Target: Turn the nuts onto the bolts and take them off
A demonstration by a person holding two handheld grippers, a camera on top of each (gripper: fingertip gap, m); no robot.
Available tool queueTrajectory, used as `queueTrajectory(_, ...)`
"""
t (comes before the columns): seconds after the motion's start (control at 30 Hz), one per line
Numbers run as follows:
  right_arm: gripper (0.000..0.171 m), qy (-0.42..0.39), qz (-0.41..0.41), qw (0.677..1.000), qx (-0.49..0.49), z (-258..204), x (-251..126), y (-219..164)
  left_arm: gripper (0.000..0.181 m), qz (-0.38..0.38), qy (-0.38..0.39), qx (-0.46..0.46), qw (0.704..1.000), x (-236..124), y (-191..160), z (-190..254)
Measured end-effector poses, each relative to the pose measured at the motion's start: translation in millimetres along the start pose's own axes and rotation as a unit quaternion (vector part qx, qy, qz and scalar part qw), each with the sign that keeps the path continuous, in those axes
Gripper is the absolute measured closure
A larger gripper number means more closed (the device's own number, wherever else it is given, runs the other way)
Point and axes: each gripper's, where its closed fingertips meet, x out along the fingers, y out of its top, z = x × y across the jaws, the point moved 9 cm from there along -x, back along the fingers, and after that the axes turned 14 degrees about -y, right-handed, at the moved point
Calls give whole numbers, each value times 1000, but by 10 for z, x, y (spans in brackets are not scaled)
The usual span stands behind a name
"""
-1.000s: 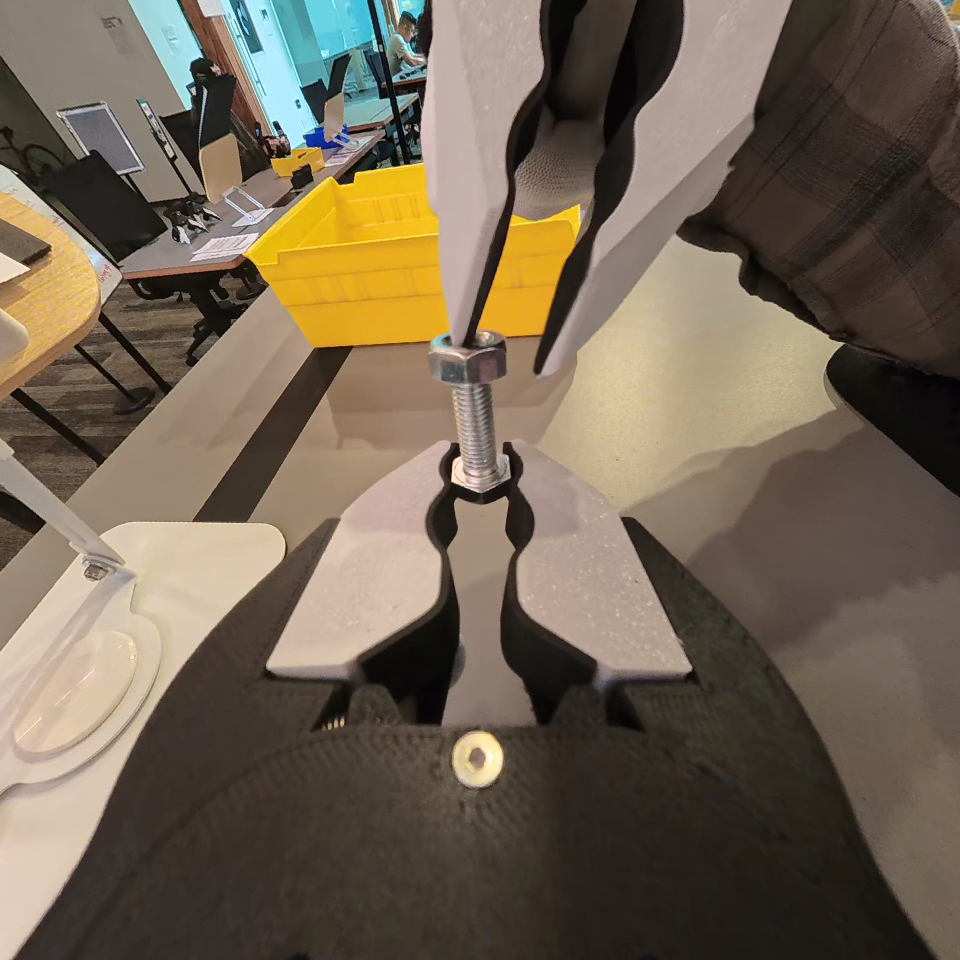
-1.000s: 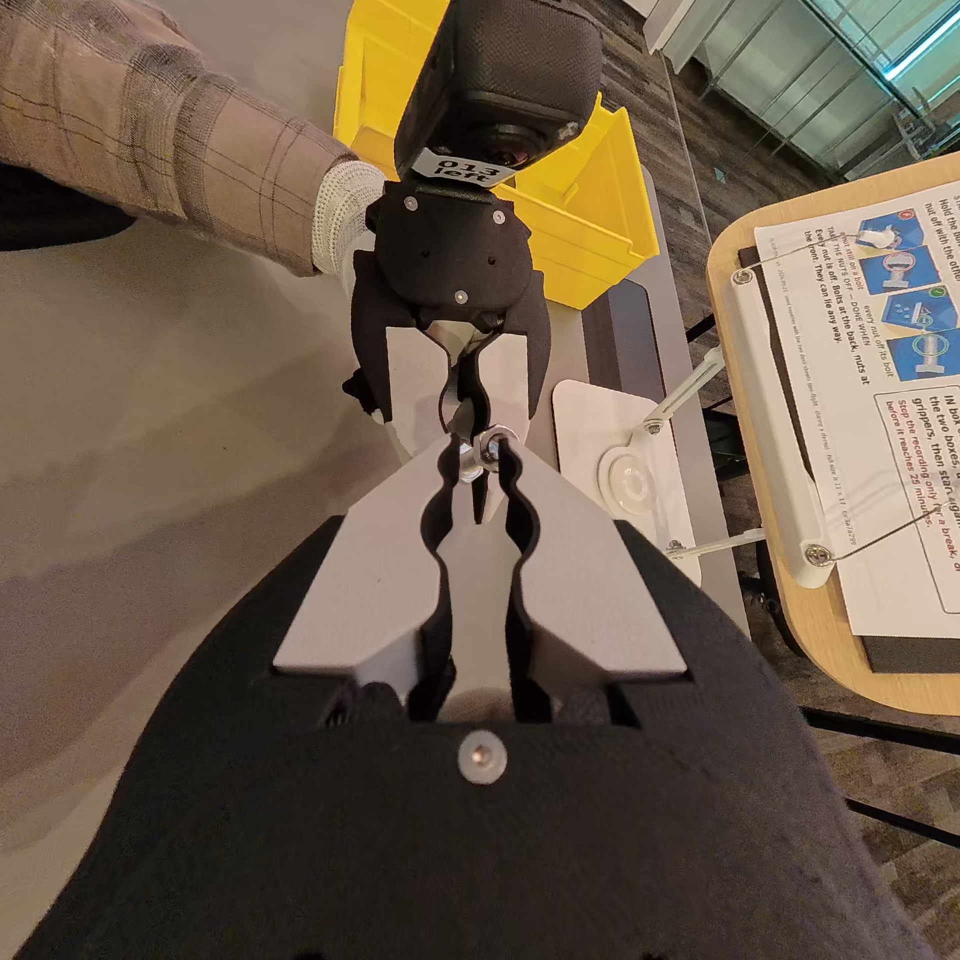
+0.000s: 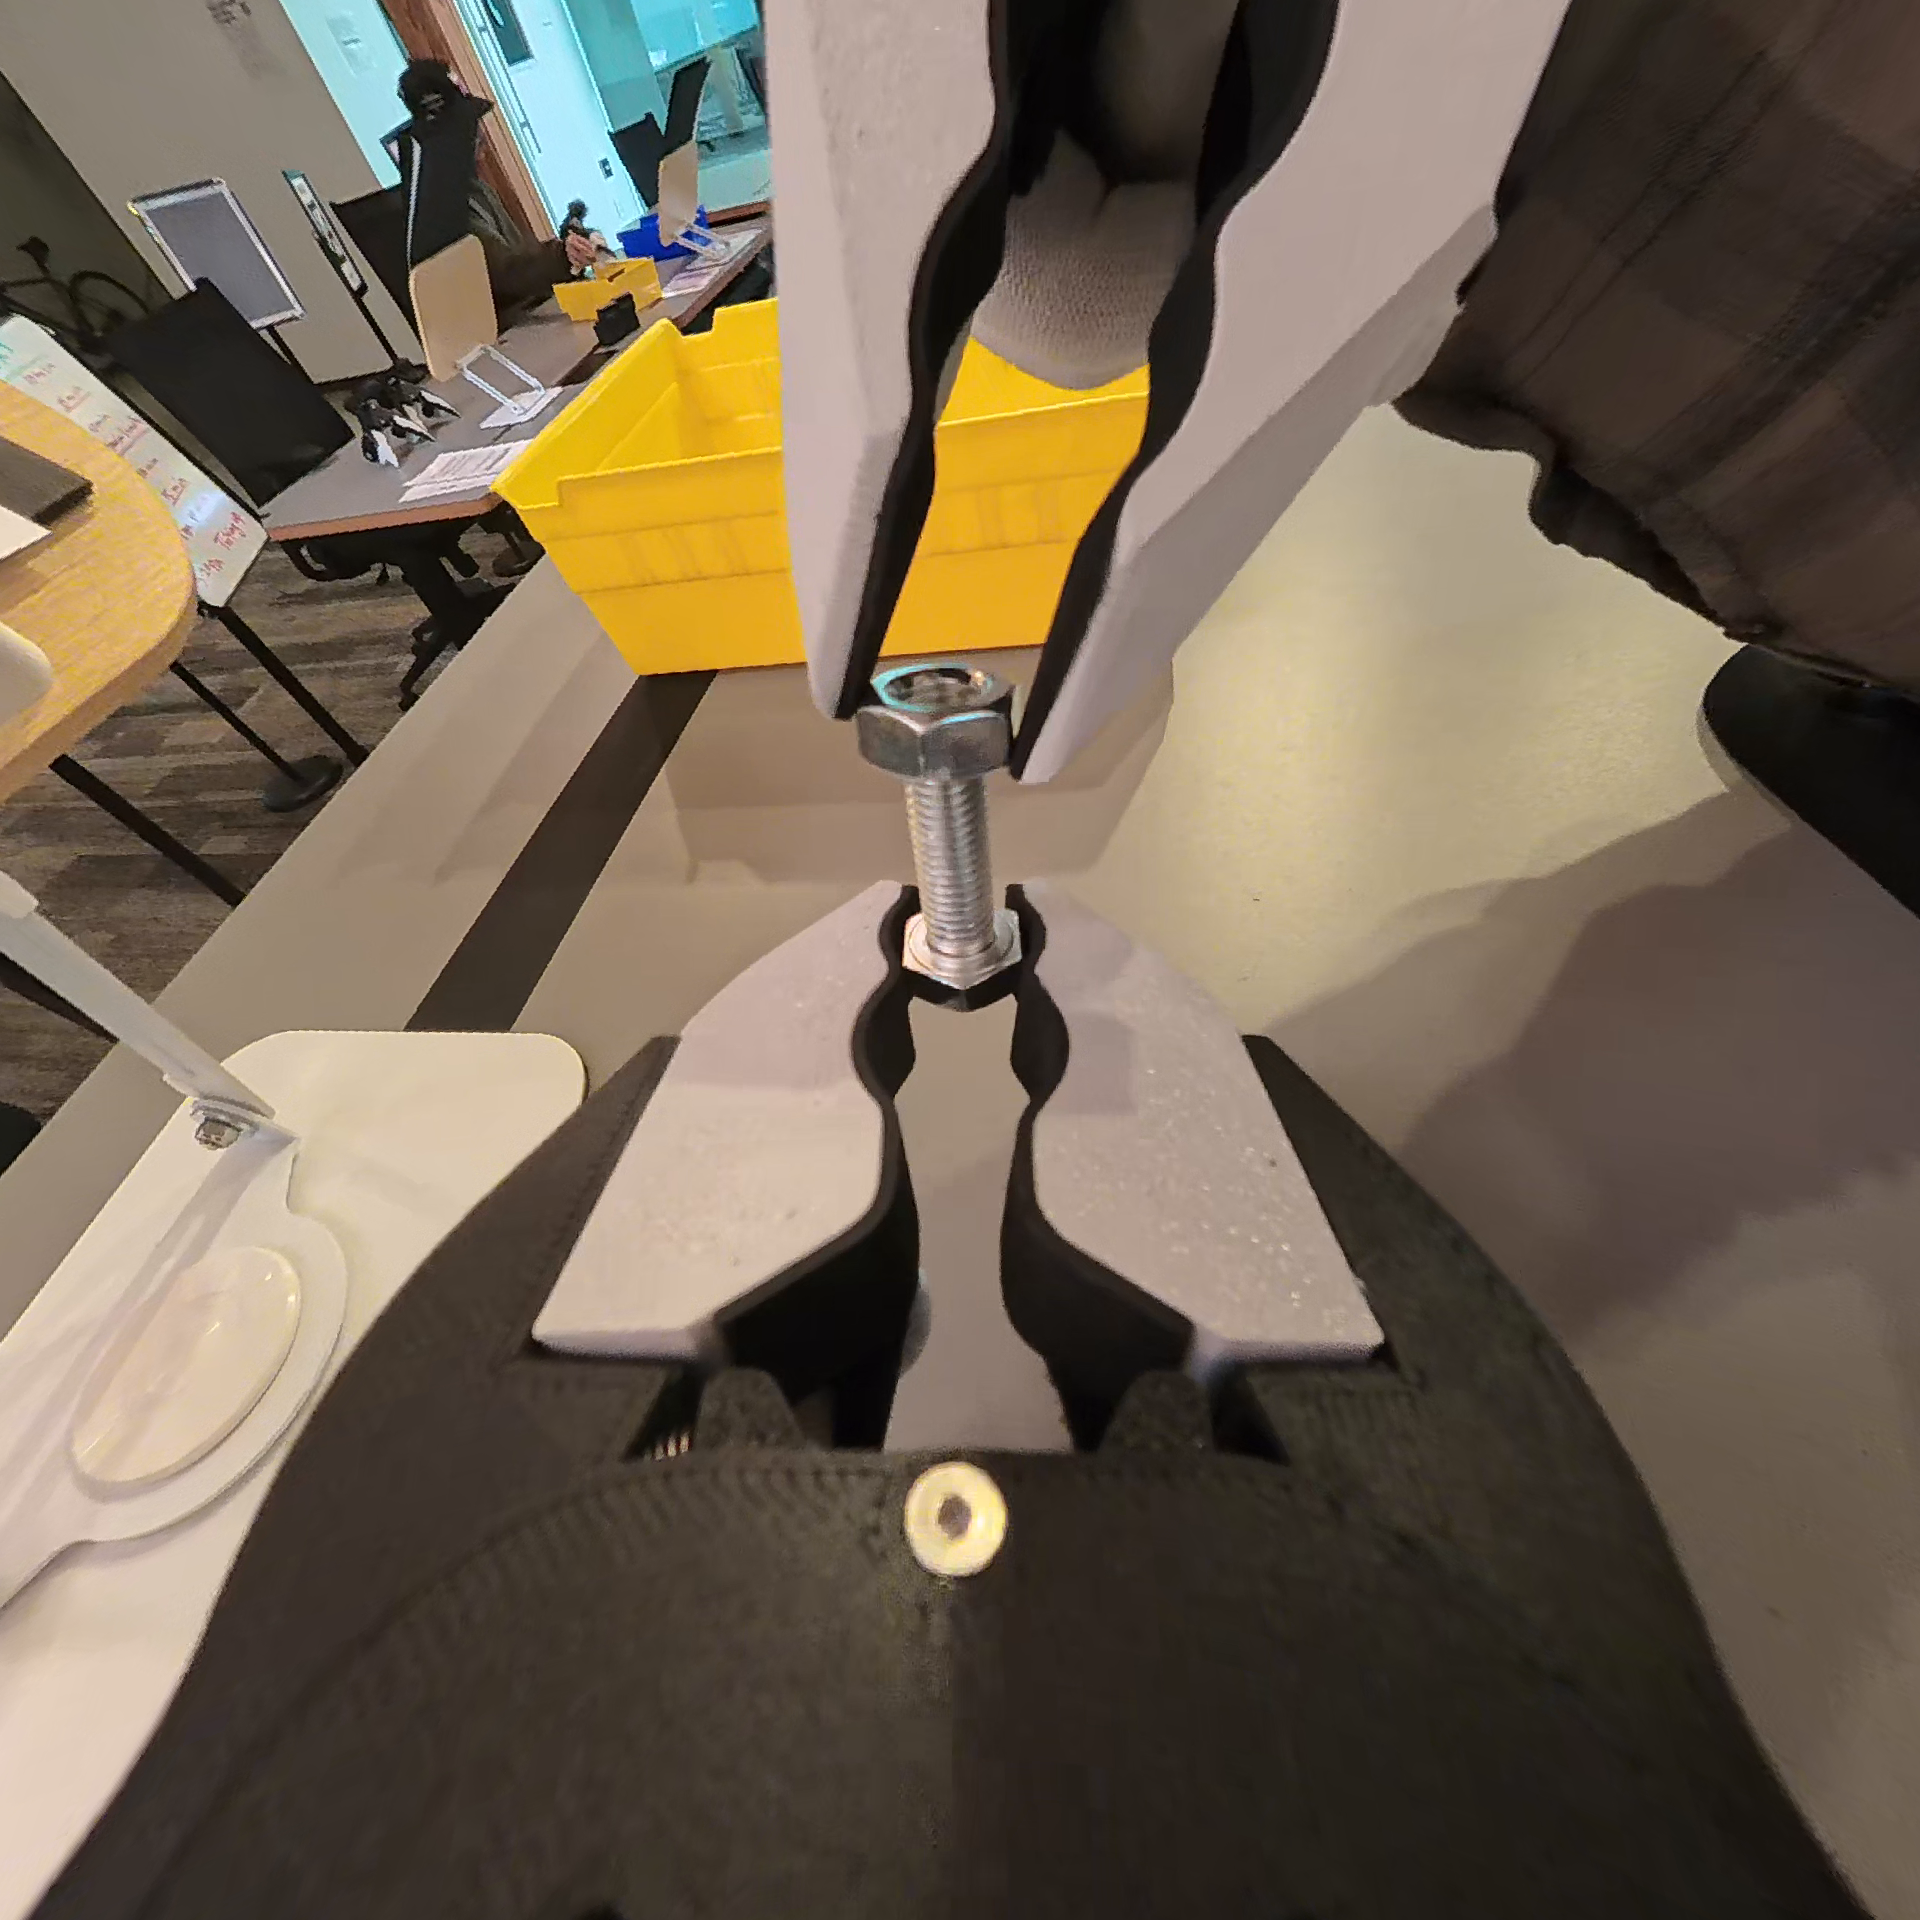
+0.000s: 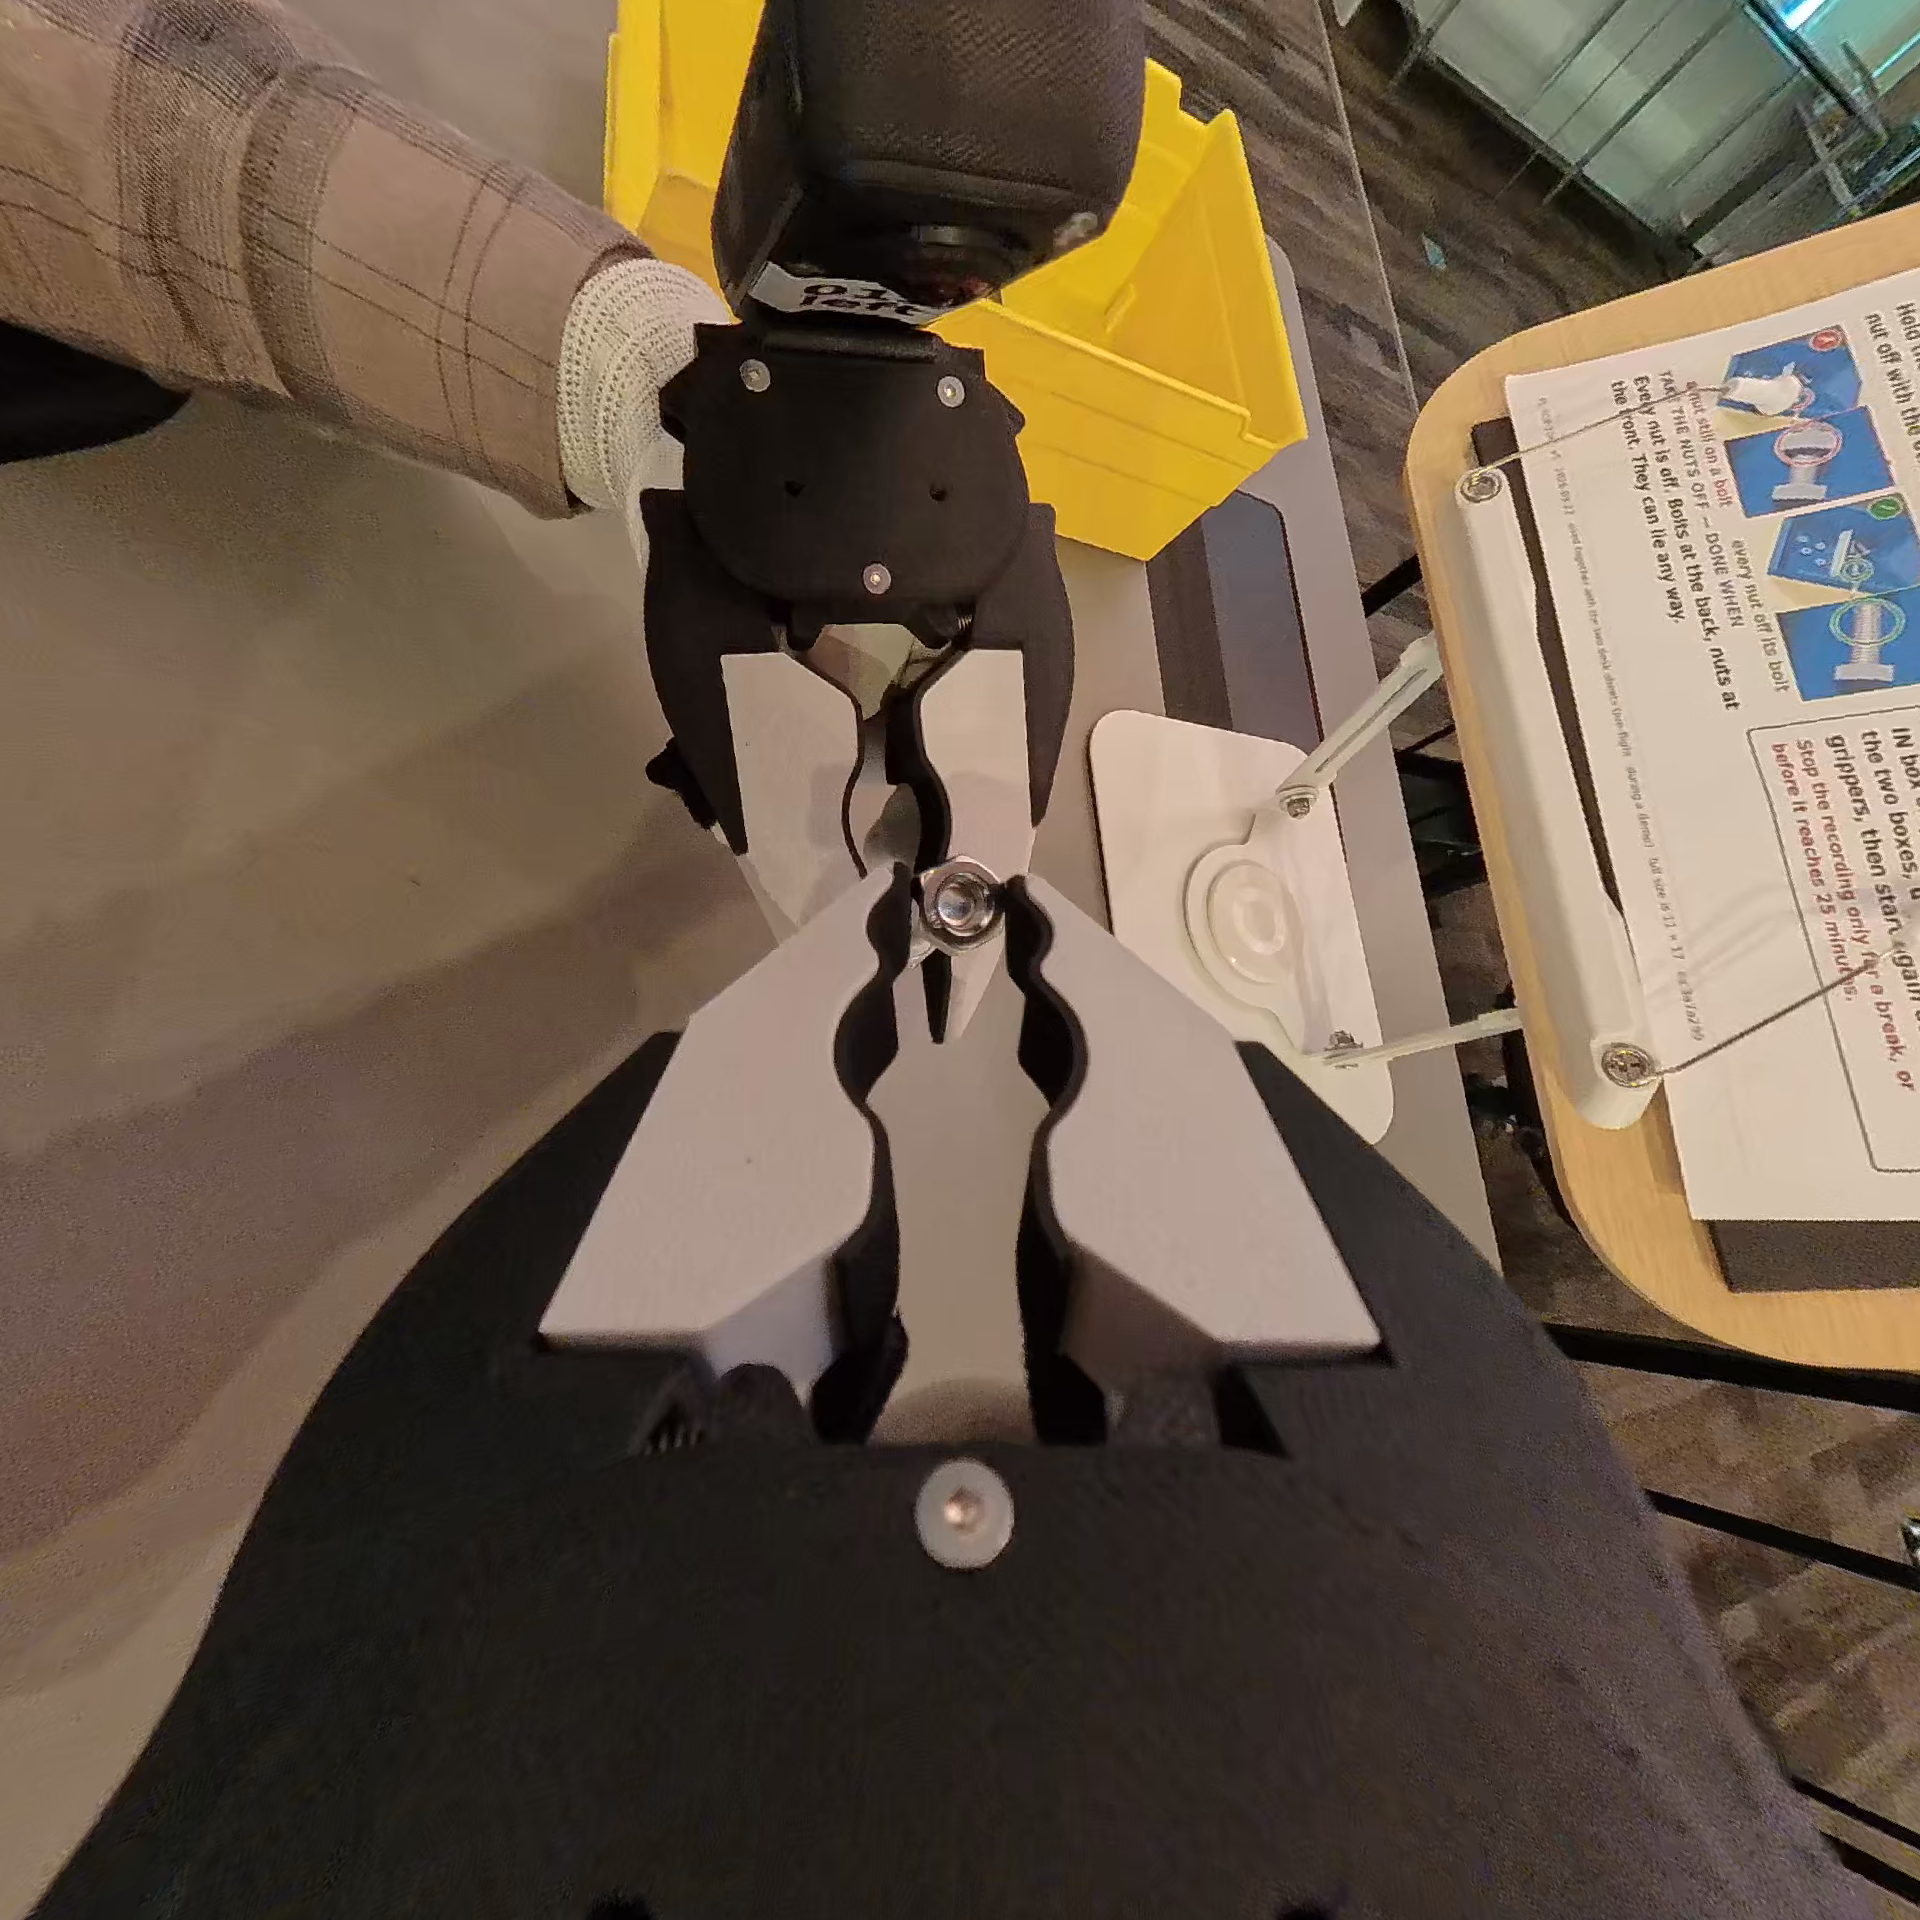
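A silver bolt [image 3: 951,862] stands upright above the grey table. My left gripper [image 3: 956,920] is shut on its hex head [image 3: 961,966] at the bottom. A silver nut [image 3: 935,727] sits at the top of the thread. My right gripper [image 3: 935,743] comes down from above with a finger on each side of the nut. In the right wrist view the nut [image 4: 956,920] shows end-on between my right gripper's tips [image 4: 958,894], with the bolt's end in its hole. The left gripper's fingers [image 4: 790,748] show beyond it, held by a gloved hand [image 4: 613,384].
A yellow bin [image 3: 707,540] stands on the grey table [image 3: 1351,831] behind the bolt. A white stand base [image 3: 395,1101] lies at the table's left edge. A wooden side table [image 4: 1496,935] holds an instruction sheet [image 4: 1714,779]. A plaid sleeve [image 3: 1714,364] is at the upper right. The grippers' ends are close to 6 cm from one another.
My right gripper's fingers have closed from one finger touching the nut to both sides on it. The bolt stays upright in my left gripper.
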Motion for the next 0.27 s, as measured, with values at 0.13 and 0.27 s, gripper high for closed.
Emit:
queueTrajectory(0.13,156,-6,-9,1000,-10,-6,8,8,166,1,-5,-10,1000,-2,-8,-9)
queueTrajectory(0.27,155,-11,-22,999,-24,-23,14,17,166,-4,-10,-16,1000,8,-18,-9)
